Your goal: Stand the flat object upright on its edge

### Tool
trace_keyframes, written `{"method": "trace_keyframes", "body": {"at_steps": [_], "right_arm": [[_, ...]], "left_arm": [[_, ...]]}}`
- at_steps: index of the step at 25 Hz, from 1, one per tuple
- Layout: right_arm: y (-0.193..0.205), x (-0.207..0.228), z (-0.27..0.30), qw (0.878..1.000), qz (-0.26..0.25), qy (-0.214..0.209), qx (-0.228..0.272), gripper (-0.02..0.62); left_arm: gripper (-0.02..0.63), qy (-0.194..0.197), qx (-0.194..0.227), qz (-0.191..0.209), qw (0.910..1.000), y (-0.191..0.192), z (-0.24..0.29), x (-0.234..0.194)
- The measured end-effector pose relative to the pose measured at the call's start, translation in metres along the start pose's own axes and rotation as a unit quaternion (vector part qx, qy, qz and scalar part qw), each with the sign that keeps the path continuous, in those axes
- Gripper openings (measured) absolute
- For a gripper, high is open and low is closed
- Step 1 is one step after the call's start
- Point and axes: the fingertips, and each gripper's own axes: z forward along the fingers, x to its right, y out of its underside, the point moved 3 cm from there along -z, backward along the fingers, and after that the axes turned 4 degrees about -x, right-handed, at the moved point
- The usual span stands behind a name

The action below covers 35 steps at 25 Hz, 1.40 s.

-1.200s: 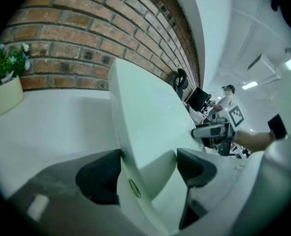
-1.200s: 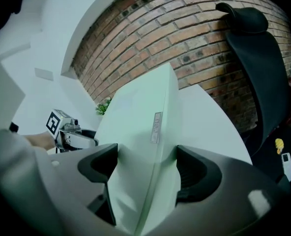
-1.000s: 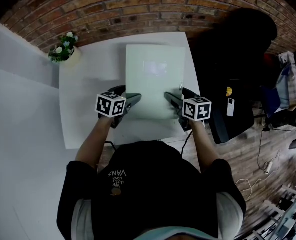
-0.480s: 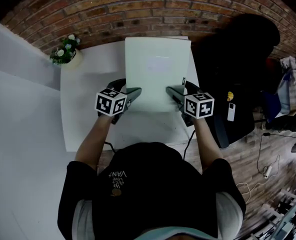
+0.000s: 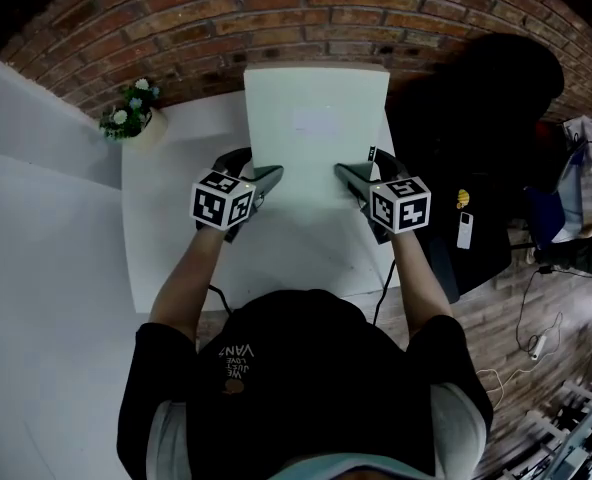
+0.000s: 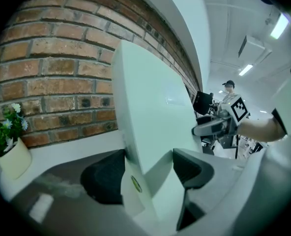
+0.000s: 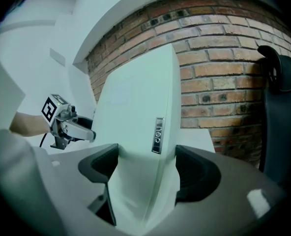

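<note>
Over the far middle of the surface [image 5: 166, 238] the white laptop [image 5: 316, 128] was held tilted, partway between flat and upright; whether any edge rested on the surface we could not tell. The left tongs [image 5: 263, 180] and right tongs [image 5: 348, 176] each clamped it wide across its thickness, one at each side, and the left pair had just been closing on it. We judged that the smooth shell could slide through the pads, or swing about the two grips, and drop flat. The brick wall [image 5: 276, 8] along the surface's far edge could catch the laptop's upper edge. The black chair [image 5: 476, 118] off the surface's right side and the potted plant [image 5: 131, 108] at its far left corner stood clear.
</note>
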Motion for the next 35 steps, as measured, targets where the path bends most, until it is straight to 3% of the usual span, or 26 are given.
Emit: {"method": "trace_keyframes", "body": {"at_steps": [23,35], "right_arm": [[-0.054,0.049,0.042,0.998,-0.055,0.028,0.024,0.361],[-0.071,0.077,0.066,0.996,-0.074,0.047,0.030,0.359]], "left_arm": [[0.298,-0.047,0.036,0.047,0.9971,-0.059,0.039,-0.040],[0.295,-0.087,0.065,0.083,0.9906,-0.082,0.065,-0.057]]}}
